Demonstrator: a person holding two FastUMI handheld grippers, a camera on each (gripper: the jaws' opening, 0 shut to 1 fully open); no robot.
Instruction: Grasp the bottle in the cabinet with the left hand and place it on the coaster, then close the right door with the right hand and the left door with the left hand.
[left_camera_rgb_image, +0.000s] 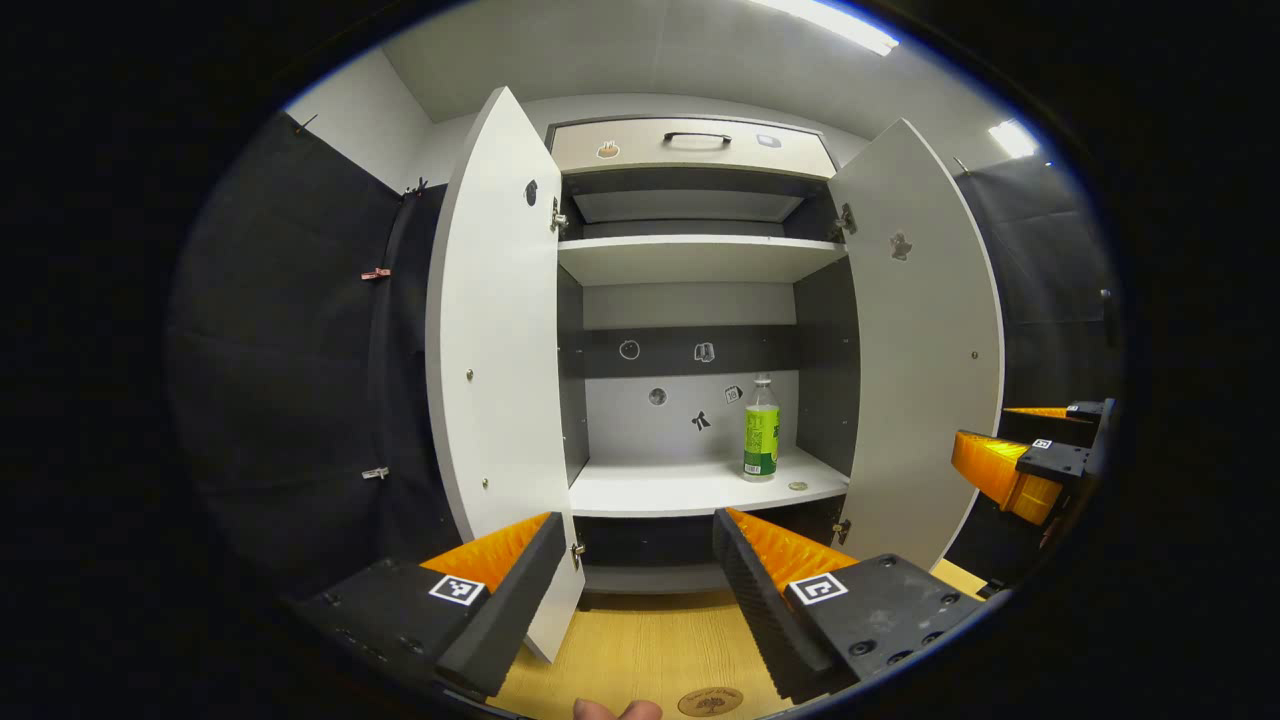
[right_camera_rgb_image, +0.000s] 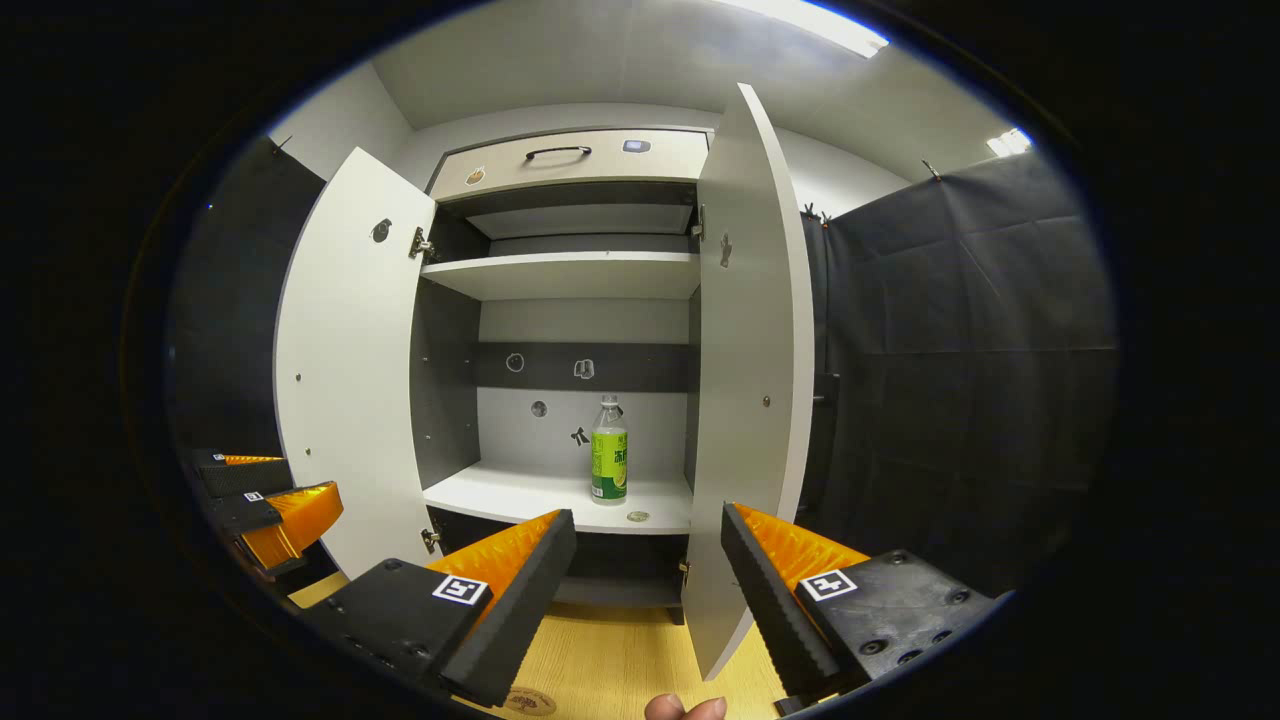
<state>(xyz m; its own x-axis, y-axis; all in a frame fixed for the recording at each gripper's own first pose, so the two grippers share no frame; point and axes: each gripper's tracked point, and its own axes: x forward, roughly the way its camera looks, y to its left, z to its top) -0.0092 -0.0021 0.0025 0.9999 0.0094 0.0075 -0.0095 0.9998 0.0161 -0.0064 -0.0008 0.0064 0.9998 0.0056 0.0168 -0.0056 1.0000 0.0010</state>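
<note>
Bottle (left_camera_rgb_image: 761, 430) stands upright on the cabinet shelf (left_camera_rgb_image: 680, 490), well beyond the left claw (left_camera_rgb_image: 640, 570), fingers apart.

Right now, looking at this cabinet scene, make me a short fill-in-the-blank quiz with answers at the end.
1. The bottle stands on the cabinet's ____ shelf.
2. Both cabinet doors, the left door and the right door, are ____.
3. The left gripper holds ____.

Answers: lower; open; nothing
</note>
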